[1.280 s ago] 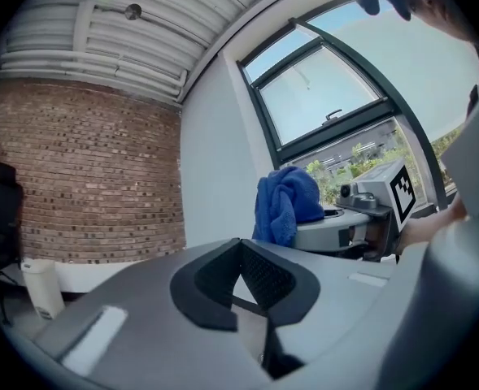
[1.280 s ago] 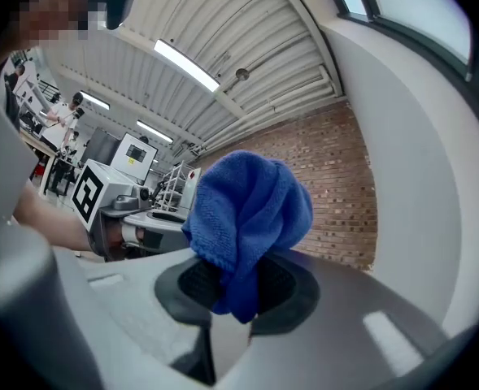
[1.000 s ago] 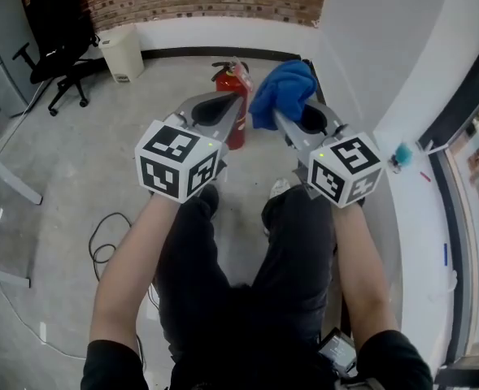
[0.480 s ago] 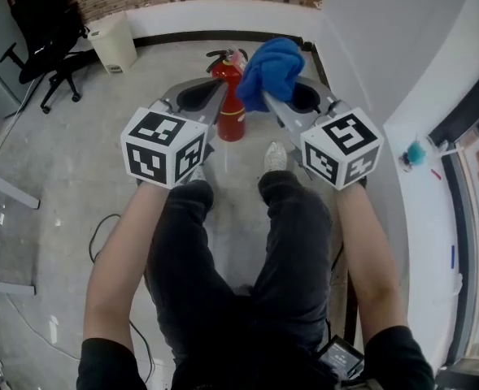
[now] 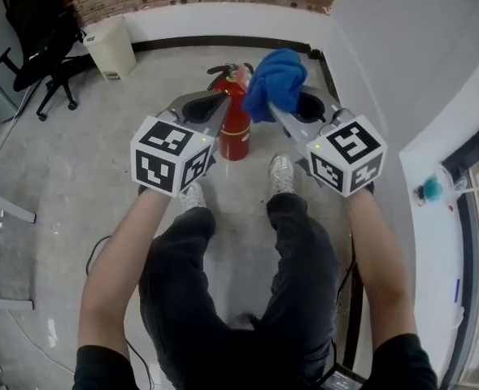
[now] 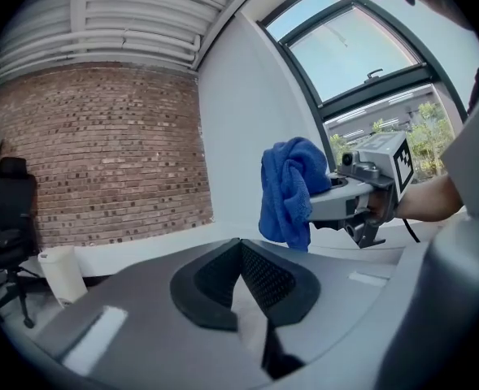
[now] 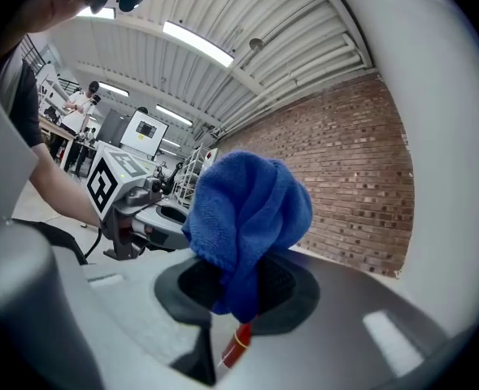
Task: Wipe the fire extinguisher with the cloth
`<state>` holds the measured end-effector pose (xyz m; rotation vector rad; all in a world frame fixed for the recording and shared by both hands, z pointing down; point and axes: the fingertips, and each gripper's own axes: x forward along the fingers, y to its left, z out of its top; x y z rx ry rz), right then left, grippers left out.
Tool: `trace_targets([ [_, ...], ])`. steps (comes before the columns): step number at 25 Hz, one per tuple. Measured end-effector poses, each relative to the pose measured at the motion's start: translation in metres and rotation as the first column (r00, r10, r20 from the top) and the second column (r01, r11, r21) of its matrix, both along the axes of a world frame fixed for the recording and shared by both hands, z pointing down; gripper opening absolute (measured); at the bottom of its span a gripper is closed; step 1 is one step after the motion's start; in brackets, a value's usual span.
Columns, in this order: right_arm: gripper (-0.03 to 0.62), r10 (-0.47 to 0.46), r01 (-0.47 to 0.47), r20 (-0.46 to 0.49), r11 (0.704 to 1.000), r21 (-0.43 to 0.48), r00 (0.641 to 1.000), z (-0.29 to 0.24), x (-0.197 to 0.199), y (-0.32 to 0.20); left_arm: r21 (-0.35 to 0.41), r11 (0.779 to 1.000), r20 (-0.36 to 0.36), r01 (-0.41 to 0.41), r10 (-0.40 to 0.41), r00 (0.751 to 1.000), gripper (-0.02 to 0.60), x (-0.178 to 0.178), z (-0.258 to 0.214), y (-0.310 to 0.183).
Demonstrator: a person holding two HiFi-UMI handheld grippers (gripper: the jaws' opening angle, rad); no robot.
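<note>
1. Pinching the bunched blue terry cloth [image 5: 276, 84] in my right gripper [image 5: 278, 114], jaws closed on its lower fold, so the loose bulk juts ahead for wiping.
2. My left gripper [image 5: 219, 106] is closed on nothing and sits alongside at centre frame, probably to steady.
3. The red cylindrical fire extinguisher [image 5: 236, 130] stands upright on the grey floor [image 5: 101, 136], upper centre, between both tips. The cloth hovers beside its top, apparently not touching.

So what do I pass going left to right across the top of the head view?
black office chair → white bin → red fire extinguisher → blue cloth
</note>
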<state>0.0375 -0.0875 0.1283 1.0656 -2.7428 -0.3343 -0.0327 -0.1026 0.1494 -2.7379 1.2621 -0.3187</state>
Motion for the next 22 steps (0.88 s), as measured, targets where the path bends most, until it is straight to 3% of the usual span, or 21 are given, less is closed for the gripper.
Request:
trace_targets([
  [10,0.066,0.027,-0.029,-0.044,0.999,-0.045,0.999,0.03,-0.002,-0.073,-0.055,0.998,0.018,0.021,-0.02,1.0,0.008,-0.021,0.03,-0.062],
  [17,0.066,0.062,-0.077,-0.127,0.991,-0.112,0.99,0.064,0.004,-0.128,-0.087,0.996,0.046,0.001,0.003,0.999,0.006,-0.026,0.044,-0.106],
  [22,0.066,-0.002,-0.032,-0.169,0.979,-0.201,0.986,0.094,-0.011,-0.178,-0.128,0.991,0.083,-0.033,0.044,0.996,0.008,-0.016,0.068,-0.136],
])
